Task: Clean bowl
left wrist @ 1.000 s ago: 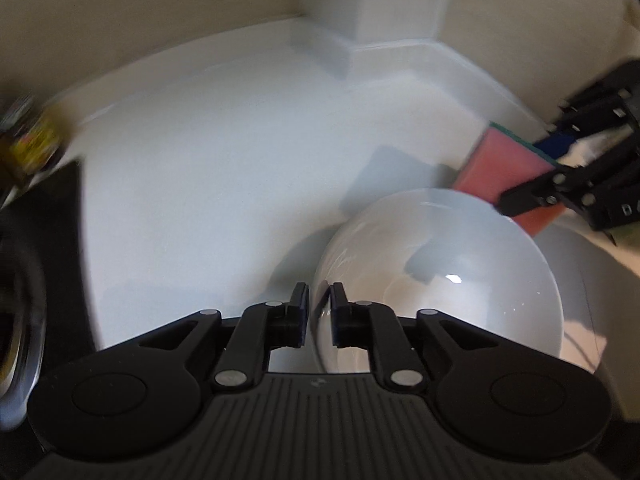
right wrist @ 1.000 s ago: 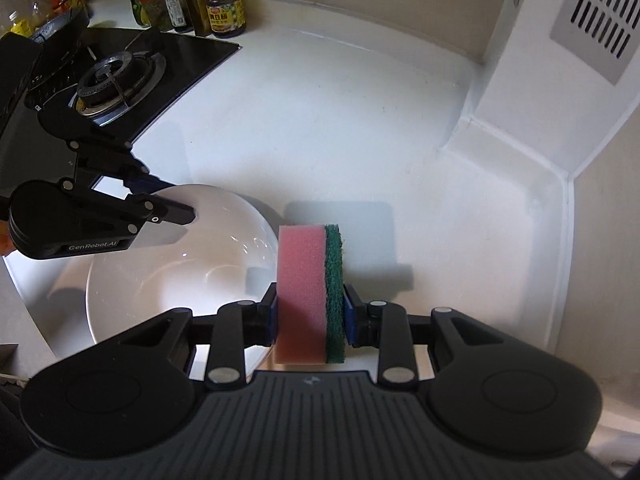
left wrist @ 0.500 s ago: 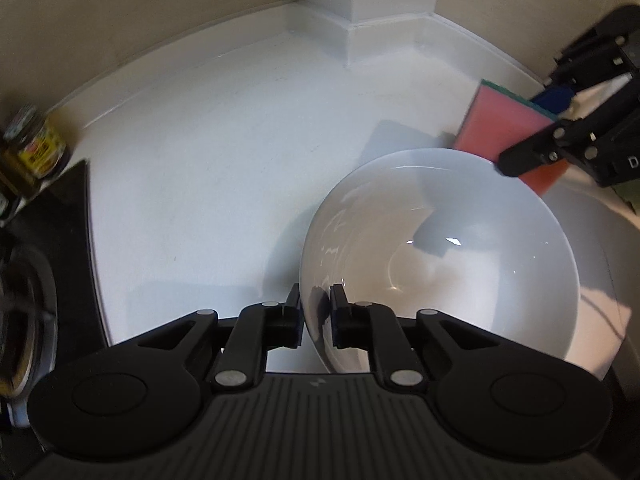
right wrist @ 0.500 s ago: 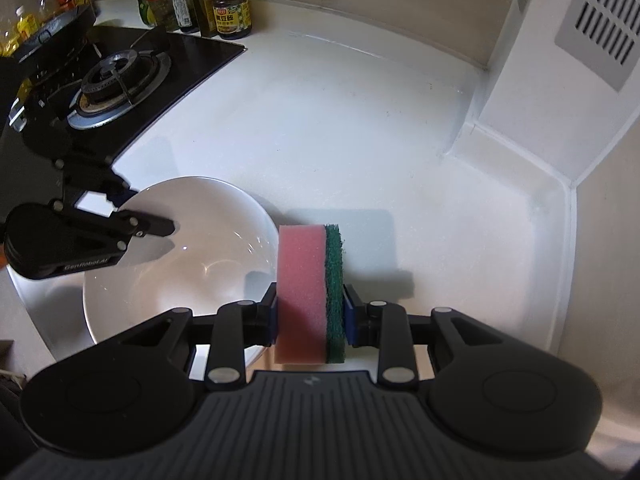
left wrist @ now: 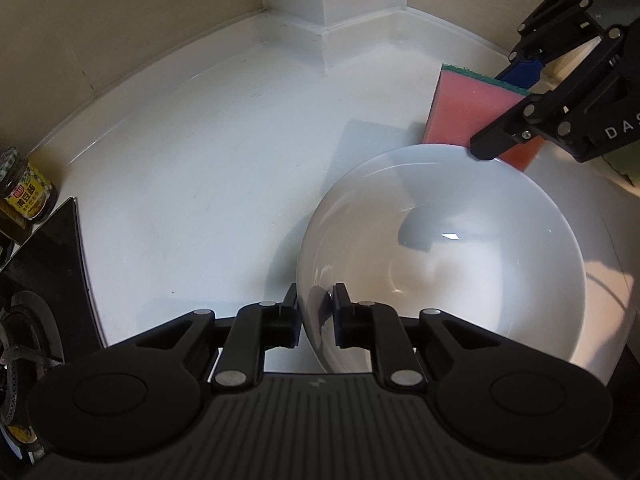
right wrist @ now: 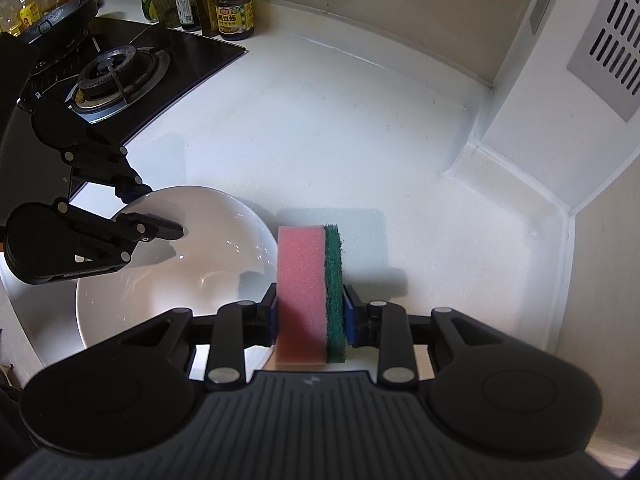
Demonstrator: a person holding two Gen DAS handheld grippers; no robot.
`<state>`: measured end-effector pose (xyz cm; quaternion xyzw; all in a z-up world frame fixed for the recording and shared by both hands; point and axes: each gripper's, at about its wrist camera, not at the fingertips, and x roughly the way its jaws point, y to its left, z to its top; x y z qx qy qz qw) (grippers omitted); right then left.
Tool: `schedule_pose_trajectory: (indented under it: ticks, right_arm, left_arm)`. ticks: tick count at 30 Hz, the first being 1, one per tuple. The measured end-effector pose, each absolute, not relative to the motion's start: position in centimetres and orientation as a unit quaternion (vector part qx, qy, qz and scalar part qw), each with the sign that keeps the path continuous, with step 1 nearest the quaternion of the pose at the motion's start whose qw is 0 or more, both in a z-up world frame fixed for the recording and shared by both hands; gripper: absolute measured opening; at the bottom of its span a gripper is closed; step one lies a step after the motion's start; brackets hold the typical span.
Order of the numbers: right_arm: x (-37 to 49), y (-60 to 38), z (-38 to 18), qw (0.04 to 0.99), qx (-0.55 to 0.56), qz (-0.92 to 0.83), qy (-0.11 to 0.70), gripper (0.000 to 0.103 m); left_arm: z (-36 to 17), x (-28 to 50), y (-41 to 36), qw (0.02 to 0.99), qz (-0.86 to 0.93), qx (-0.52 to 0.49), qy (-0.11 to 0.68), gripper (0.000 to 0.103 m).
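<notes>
The bowl (left wrist: 440,256) stands near the front edge of the counter (left wrist: 200,160); your left gripper (left wrist: 316,312) pinches its near rim. Your right gripper (right wrist: 310,316) clamps the sponge (right wrist: 308,280) just beside the far rim. I judge wiping has not begun: next, bring the sponge inside.

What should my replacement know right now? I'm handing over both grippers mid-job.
Left gripper: jaws shut on the near rim of the white ceramic bowl, one finger inside, one outside.
Right gripper: jaws shut on the pink foam sponge with green scouring layer, held beside the bowl, outside its rim.
Done: both grasps.
Left: bring the sponge into the bowl and wipe; no scrubbing visible yet.
</notes>
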<state>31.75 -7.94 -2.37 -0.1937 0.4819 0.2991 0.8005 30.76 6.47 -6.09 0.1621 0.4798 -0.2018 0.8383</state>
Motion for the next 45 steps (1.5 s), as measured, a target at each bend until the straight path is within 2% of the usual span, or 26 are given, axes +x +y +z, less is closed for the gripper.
schedule_pose_trajectory:
  ticks: [13,19,21,23,32,34,35,40,42,43,45]
  right_arm:
    - [31.7,-8.6,-2.5,0.806,-0.178,0.301,0.478,0.026]
    - [31.6,-8.9,-2.4,0.805,-0.172,0.302,0.481,0.026]
    - [31.6,-9.0,-2.4,0.803,-0.169,0.302,0.485,0.026]
    - [31.6,-9.2,-2.4,0.800,-0.166,0.303,0.491,0.026]
    - [33.1,-8.1,-2.3,0.794,-0.199,0.320,0.477,0.026]
    - [33.4,-7.8,-2.4,0.792,-0.203,0.320,0.478,0.026]
    - [33.5,-7.8,-2.3,0.792,-0.200,0.321,0.479,0.026]
    - [33.4,-9.1,-2.4,0.797,-0.146,0.319,0.492,0.026]
    - [33.3,-9.7,-2.5,0.798,-0.125,0.316,0.498,0.026]
    - [33.2,-9.9,-2.5,0.797,-0.121,0.316,0.500,0.026]
    - [33.1,-10.2,-2.5,0.794,-0.120,0.317,0.505,0.026]
  left_arm:
    - [-6.3,29.4,9.8,0.852,-0.128,0.090,0.500,0.020]
    - [-6.6,29.1,10.8,0.852,-0.126,0.091,0.500,0.020]
    - [-6.9,29.5,11.1,0.850,-0.137,0.099,0.498,0.013]
    - [-7.1,30.1,11.1,0.848,-0.151,0.114,0.495,0.012]
    - [-8.1,33.2,11.5,0.817,-0.277,0.230,0.450,0.015]
    - [-8.2,33.8,12.1,0.823,-0.252,0.208,0.465,0.016]
    - [-8.1,34.0,12.5,0.828,-0.230,0.188,0.476,0.020]
    - [-8.7,32.4,14.6,0.844,-0.138,0.089,0.510,0.021]
    - [-9.3,31.8,14.6,0.846,-0.129,0.086,0.510,0.020]
    - [-9.6,31.7,14.5,0.845,-0.133,0.092,0.509,0.015]
    - [-10.1,31.7,14.2,0.843,-0.149,0.119,0.503,0.016]
